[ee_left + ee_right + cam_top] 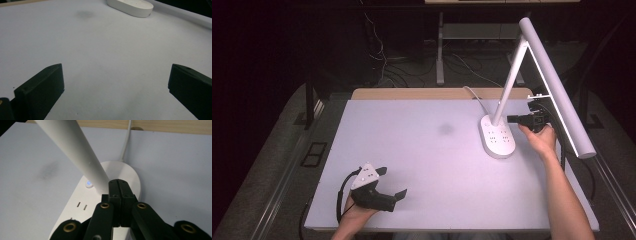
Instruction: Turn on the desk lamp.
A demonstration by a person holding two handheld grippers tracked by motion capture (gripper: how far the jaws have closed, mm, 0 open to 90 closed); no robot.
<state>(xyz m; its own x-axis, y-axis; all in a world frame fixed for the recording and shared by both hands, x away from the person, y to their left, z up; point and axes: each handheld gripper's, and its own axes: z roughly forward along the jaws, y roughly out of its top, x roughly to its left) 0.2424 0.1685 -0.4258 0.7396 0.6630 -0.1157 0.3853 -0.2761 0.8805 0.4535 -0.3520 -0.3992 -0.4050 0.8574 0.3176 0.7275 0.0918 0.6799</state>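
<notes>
— Where does the white desk lamp [532, 75] with the oval socket base stand?

— In the right half of the high view, on the pale lilac table [422, 165]. Its flat white oval base [497, 136] lies right of centre, the slim stem [511, 75] slants up to the upper right, and the long tube head [557, 95] runs down toward the right edge of the frame. A white cord [477, 97] leaves the base toward the wooden far edge.

— And the right tongs [512, 119]?

— Just right of the stem's foot, tips pointed at it. In the right gripper view the right tongs [119, 185] are pressed together with nothing between them, their tips at the foot of the stem, above the base; whether they touch it I cannot tell. A small round button [88, 184] glows blue at centre left, beside the stem.

— The left tongs [392, 182]?

— At the lower left of the high view, low over the bare table, well apart from the lamp. In the left gripper view their jaws stand wide apart with nothing between them, and the base [130, 7] shows at the top centre of that frame.
</notes>
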